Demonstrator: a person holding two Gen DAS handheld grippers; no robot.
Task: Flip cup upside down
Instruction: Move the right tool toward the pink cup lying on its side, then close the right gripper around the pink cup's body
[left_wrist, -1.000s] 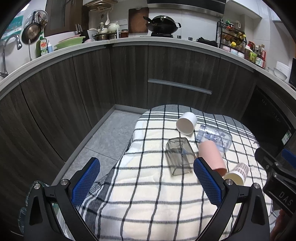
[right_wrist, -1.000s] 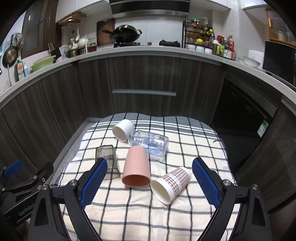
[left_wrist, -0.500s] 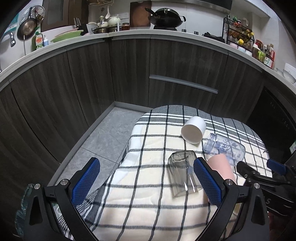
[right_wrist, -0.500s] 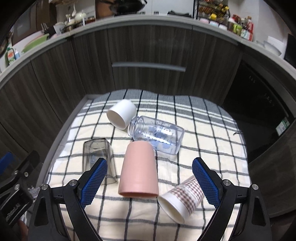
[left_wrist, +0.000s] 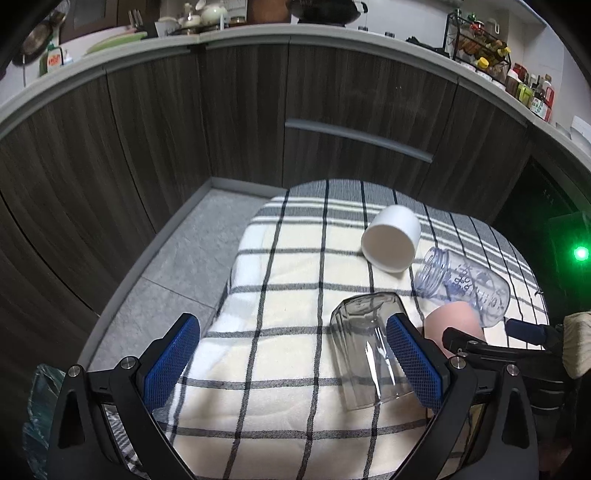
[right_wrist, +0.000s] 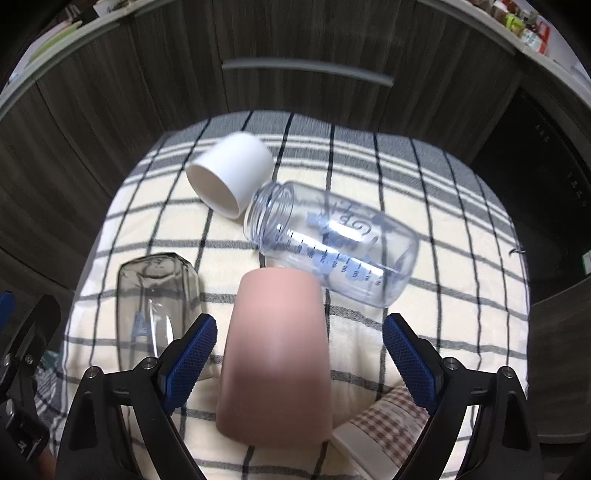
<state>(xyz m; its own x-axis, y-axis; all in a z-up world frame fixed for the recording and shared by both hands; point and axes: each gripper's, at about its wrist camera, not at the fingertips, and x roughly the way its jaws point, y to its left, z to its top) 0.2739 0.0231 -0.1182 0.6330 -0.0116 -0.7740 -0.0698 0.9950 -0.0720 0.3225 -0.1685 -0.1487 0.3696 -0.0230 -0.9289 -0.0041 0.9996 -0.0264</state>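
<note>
A pink cup (right_wrist: 275, 354) lies on its side on the checked cloth (right_wrist: 461, 295), its open end toward me. My right gripper (right_wrist: 299, 363) is open with its jaws on either side of the cup, not touching it. In the left wrist view the pink cup (left_wrist: 452, 321) is partly hidden behind my left gripper's right finger. My left gripper (left_wrist: 293, 363) is open and empty above the cloth (left_wrist: 288, 295), to the left of a clear glass (left_wrist: 365, 350) lying on its side.
A white cup (right_wrist: 231, 175), a clear measuring bottle (right_wrist: 332, 245) and a brown-checked paper cup (right_wrist: 388, 419) also lie on their sides on the cloth. The clear glass (right_wrist: 157, 306) lies left of the pink cup. Dark cabinets (right_wrist: 295, 55) curve behind; floor (left_wrist: 177, 266) lies left.
Both grippers moved forward and down toward the cloth. My right gripper's jaws now straddle the pink cup. My left gripper's right finger now overlaps the clear glass.
</note>
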